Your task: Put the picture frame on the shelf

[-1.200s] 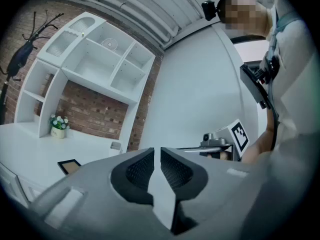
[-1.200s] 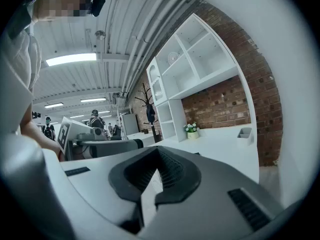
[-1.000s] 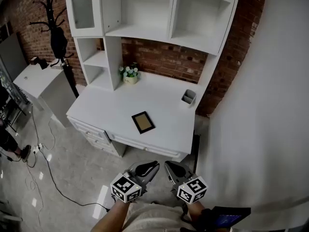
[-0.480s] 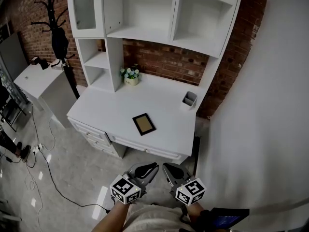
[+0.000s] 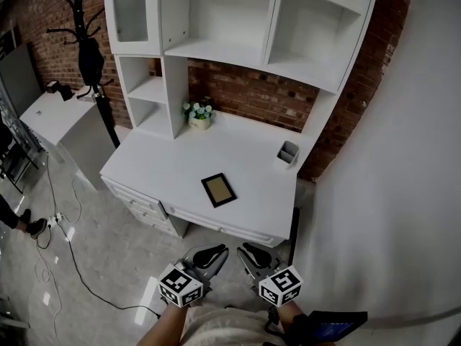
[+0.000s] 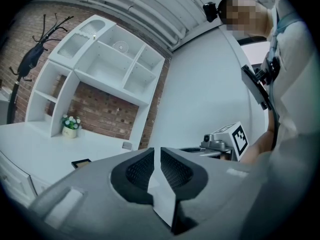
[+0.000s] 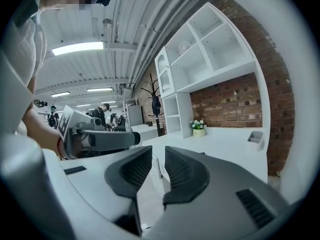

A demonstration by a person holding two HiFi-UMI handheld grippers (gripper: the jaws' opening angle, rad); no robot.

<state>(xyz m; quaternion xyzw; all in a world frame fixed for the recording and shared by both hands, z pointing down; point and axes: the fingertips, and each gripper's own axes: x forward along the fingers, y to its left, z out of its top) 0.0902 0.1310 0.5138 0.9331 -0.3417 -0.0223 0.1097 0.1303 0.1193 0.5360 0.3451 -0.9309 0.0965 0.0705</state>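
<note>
- The picture frame (image 5: 218,190) is seen lying flat on the desk (image 5: 155,168), close to the front edge and untouched; the shelf (image 5: 216,50) rises well behind and above the frame.
- The left claw (image 6: 156,158) is held low, well short of the frame, its jaws drawn to a thin slit with nothing between them.
- The right claw (image 7: 159,163), just beside it, is being opened, and nothing is caught between its jaws either.
- Trouble could be expected at the pick-up: the frame lies flat and thin (little edge is offered), so a shallow approach might shove it across the desk rather than grip it.
- A pinch taken on one corner only could let the frame swing or slip on the way up.
- At the shelf, the frame could be knocked against a divider or board edge, or be left leaning so that it topples.
- A flower pot (image 5: 199,117) is noted behind the frame to the left, a pen holder (image 5: 288,153) behind it to the right, both well apart from it.
- A coat stand (image 5: 90,52) and a cable (image 5: 72,254) are left far to the frame's left; the path to the frame is not blocked.
</note>
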